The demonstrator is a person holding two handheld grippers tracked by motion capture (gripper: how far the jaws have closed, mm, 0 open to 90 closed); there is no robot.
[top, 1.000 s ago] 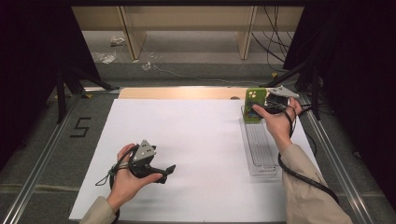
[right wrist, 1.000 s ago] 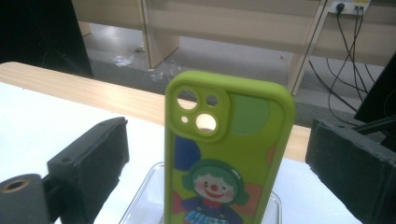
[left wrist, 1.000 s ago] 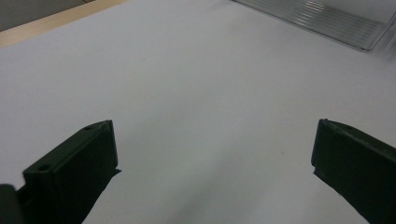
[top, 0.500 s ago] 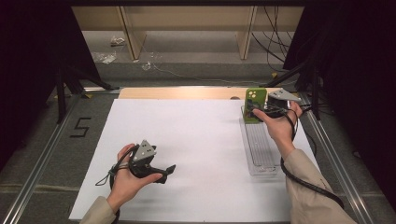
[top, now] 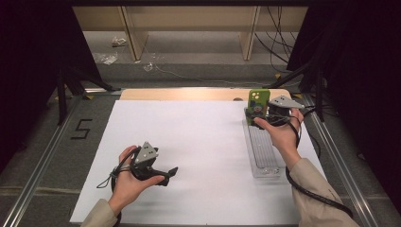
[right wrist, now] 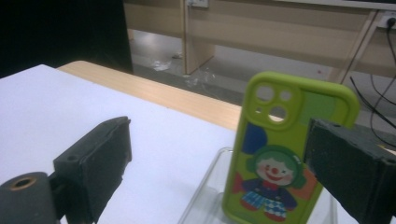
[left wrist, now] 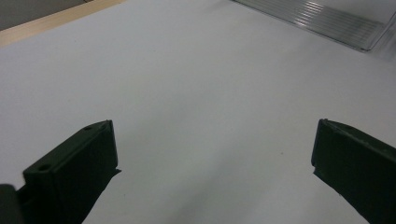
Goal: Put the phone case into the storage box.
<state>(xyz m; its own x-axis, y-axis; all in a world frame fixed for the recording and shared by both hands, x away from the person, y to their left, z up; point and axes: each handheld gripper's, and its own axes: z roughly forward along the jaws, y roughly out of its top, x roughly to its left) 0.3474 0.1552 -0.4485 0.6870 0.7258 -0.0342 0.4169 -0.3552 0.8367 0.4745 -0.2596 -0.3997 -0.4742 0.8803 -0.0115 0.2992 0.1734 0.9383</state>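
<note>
Phone case [right wrist: 285, 154] upright in clear tray [top: 262, 151] | right tool [right wrist: 224, 172] open around it

A lime-green phone case [right wrist: 289, 154] printed with a clown: green hair, red smile, blue-and-white checked trousers, plus blue, orange and darker green patches. It stands in a clear ribbed plastic tray [top: 261, 150] on a white tabletop sheet [top: 198, 142]. Both grippers have black jaws.
</note>
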